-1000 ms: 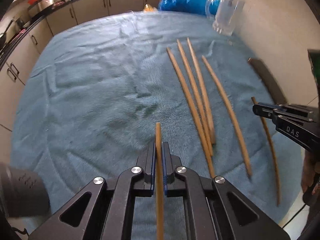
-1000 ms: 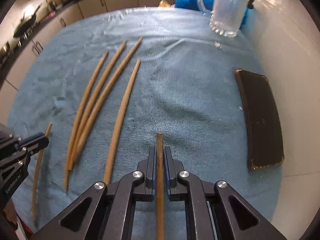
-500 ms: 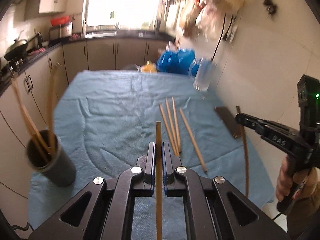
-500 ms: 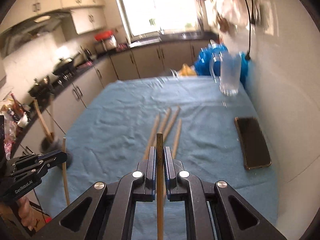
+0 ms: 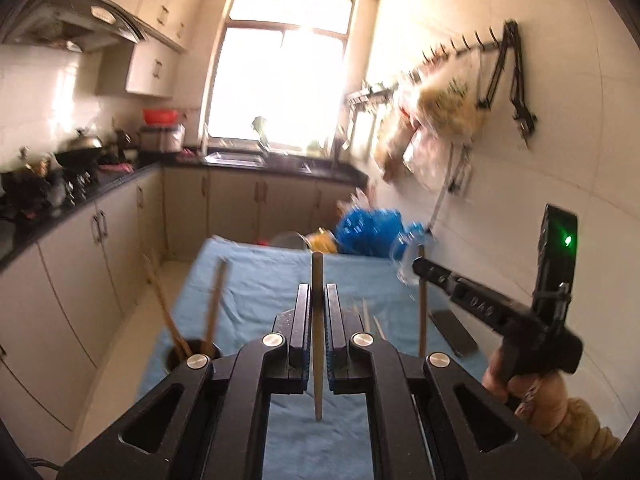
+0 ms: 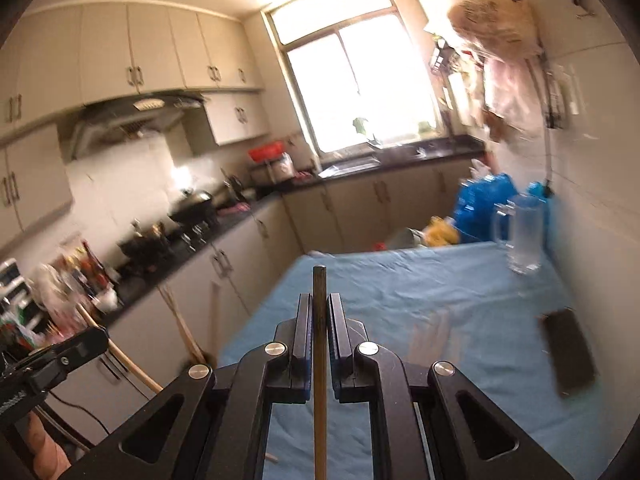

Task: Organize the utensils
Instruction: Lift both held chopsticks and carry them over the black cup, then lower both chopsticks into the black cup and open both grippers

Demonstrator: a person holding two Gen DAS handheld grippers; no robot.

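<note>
The left gripper (image 5: 318, 320) is clamped shut on a pale wooden chopstick (image 5: 318, 344), which stands nearly upright between the blue-lined pads (image 5: 306, 344), its tip poking above them and its lower end hanging free below. Ahead and down to its left sits the dark round holder cup (image 5: 194, 354) at the near left edge of the blue towel-covered table (image 5: 256, 280), with a few wooden chopsticks (image 5: 214, 304) already leaning out of it. Off to its right the right gripper (image 5: 418, 268) shows from the side, likewise closed on a darker brown chopstick (image 6: 319, 360) held upright; its own camera confirms the stick pinched between both pads. Farther ahead on the towel, more loose chopsticks (image 5: 370, 316) lie flat, blurred, with a black phone (image 5: 454, 332) to their right and a clear glass mug (image 6: 522, 240) near the far wall. The step in hand looks like carrying both sticks to the cup. To do it well, bring the left stick over the cup first, keep it vertical, lower the bottom end inside the rim clear of the leaning sticks, then release; the right should wait its turn so the two grippers do not collide over the small opening.
</note>
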